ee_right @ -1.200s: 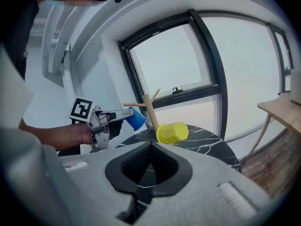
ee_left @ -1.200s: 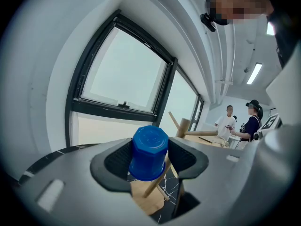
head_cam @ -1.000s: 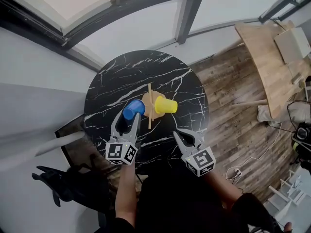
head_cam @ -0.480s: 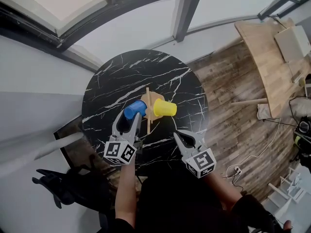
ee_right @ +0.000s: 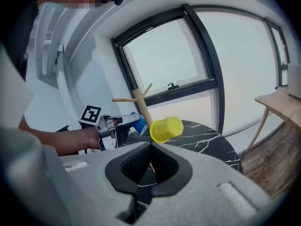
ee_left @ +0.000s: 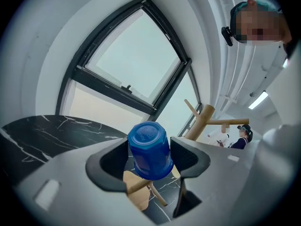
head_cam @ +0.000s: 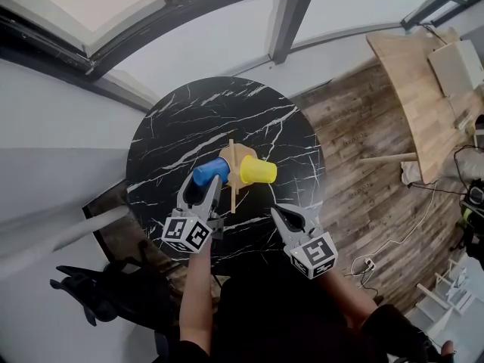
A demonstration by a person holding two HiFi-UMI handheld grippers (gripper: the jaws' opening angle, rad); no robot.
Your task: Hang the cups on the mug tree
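Left claw (ee_left: 149, 153) just opening, blue cup (ee_left: 148, 145) between, seemingly loose

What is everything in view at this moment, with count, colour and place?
round table: one, black marble with white veins, centre.
mug tree: one, pale wood, mid-table.
blue cup: one, on a peg at the tree's left side.
yellow cup: one, on the tree's right side.
wooden table: one, light brown, far right.
floor: brown planks, right of the round table.
left tool: one, grey, jaws have just been opening, blue cup between them.
right tool: one, grey, jaws together, empty, near table edge.
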